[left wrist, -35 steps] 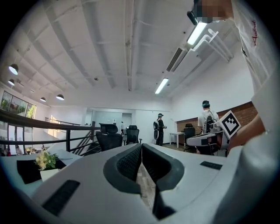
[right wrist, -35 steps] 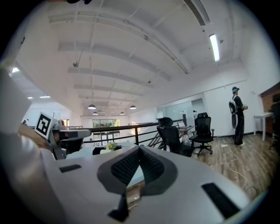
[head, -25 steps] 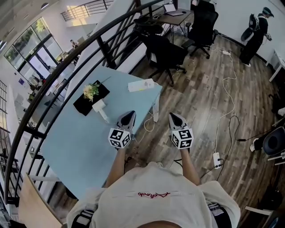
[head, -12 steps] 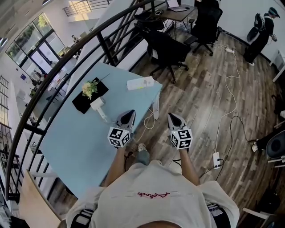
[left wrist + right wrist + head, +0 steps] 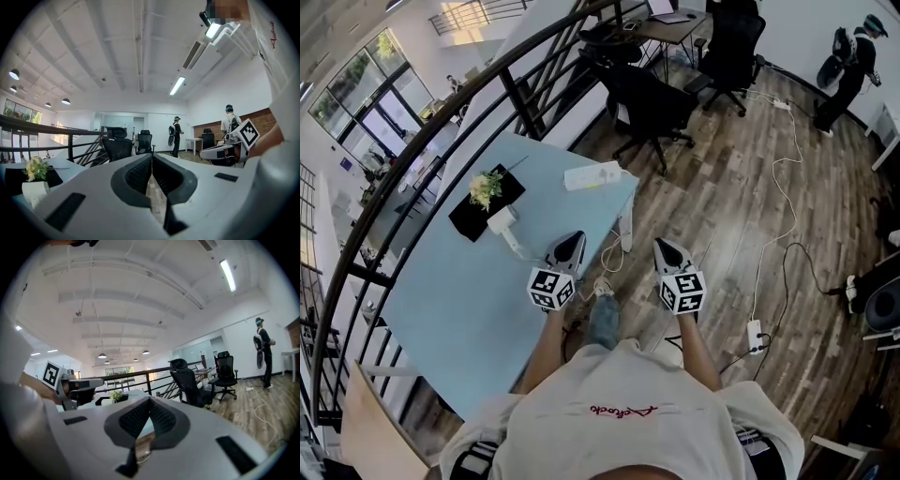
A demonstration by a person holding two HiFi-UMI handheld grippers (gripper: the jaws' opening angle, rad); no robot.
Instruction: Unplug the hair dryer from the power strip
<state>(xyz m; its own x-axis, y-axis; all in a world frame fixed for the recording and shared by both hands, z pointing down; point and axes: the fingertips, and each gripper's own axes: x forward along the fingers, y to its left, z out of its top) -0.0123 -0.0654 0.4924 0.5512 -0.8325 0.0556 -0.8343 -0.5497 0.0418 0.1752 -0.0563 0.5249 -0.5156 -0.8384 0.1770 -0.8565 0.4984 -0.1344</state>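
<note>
both grippers closed, empty, near table (image 5: 478, 309)

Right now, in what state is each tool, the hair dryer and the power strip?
Left tool: shut, empty.
Right tool: shut, empty.
Hair dryer: lying on the table, not held.
Power strip: on the table; plug too small to tell.

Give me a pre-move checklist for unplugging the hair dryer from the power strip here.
1. White hair dryer lies on the light blue table: ok.
2. White power strip in view near the table's far end: ok.
3. Dryer plugged into the strip: cannot tell, too small.
4. Left gripper jaws ready to grasp: not ok, shut and empty.
5. Right gripper jaws ready: not ok, shut and empty.
</note>
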